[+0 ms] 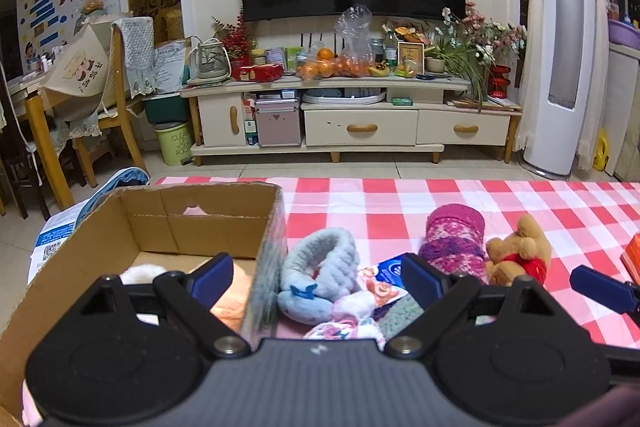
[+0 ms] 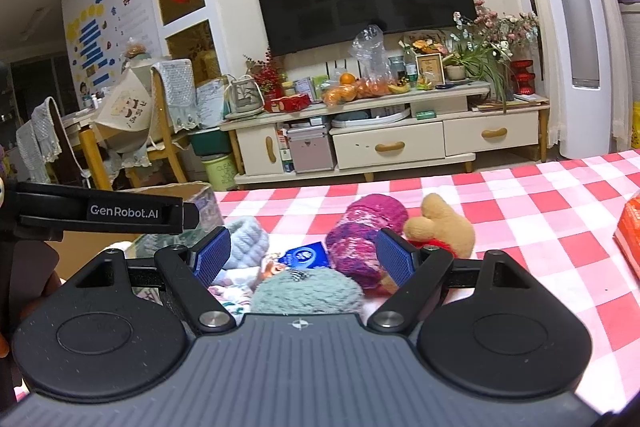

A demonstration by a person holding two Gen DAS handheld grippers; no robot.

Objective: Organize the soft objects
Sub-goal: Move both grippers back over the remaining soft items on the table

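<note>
A pile of soft things lies on the red-checked table [image 1: 500, 203]: a grey-blue plush slipper [image 1: 320, 267], a pink-purple knitted roll [image 1: 454, 235], a brown teddy in a red shirt [image 1: 520, 251], floral cloth [image 1: 344, 327] and a green fuzzy piece [image 2: 308, 291]. An open cardboard box [image 1: 168, 219] stands left of the pile with pale soft items inside. My left gripper [image 1: 316, 277] is open and empty, straddling the box's right wall and the slipper. My right gripper [image 2: 304, 259] is open and empty above the green piece and the knitted roll [image 2: 368, 239].
A blue packet [image 2: 306, 255] lies among the pile. An orange box [image 2: 630, 227] sits at the table's right edge. Beyond the table stand a TV cabinet [image 1: 352, 119], a chair [image 1: 104, 99] and a tall white fan unit [image 1: 564, 47].
</note>
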